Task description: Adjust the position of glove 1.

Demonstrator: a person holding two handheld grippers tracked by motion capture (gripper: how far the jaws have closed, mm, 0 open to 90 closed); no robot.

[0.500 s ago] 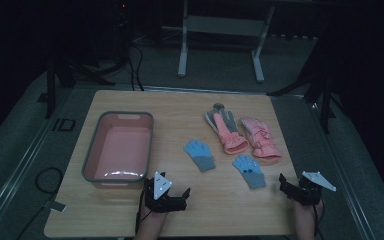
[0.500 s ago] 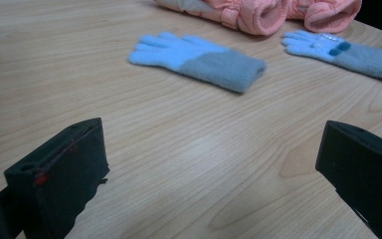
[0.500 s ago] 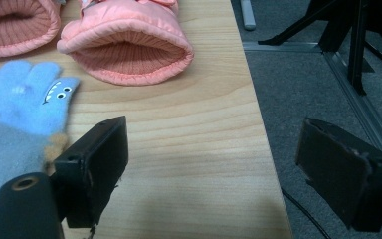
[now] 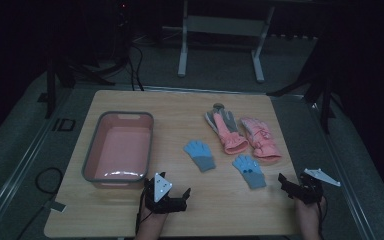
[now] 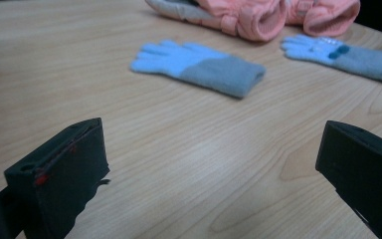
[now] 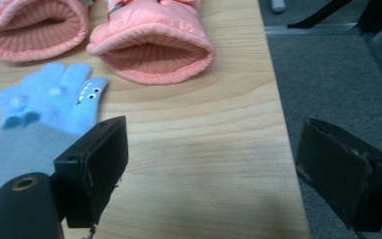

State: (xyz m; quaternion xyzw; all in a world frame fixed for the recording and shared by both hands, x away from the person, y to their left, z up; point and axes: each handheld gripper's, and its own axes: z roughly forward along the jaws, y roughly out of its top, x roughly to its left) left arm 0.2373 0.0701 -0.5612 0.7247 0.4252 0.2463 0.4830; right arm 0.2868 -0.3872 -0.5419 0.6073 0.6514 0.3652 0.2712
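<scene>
A: Where are we?
B: Approach step, I'd say. Left gripper (image 4: 179, 196) and right gripper (image 4: 291, 186) both gape empty at six o'clock.
A: Targets?
B: Two small blue knit gloves (image 4: 199, 155) (image 4: 249, 170) lie just beyond, centre table; the pink plastic tub (image 4: 91, 148) at nine o'clock. Next: reach and pinch one.

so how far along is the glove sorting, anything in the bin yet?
Nothing looks done: the pink bin is empty. All four gloves lie on the table: two blue gloves and two pink gloves. Nothing is in hand; the left gripper and right gripper are open near the table's front edge. Presumably every glove is left to move.
</scene>
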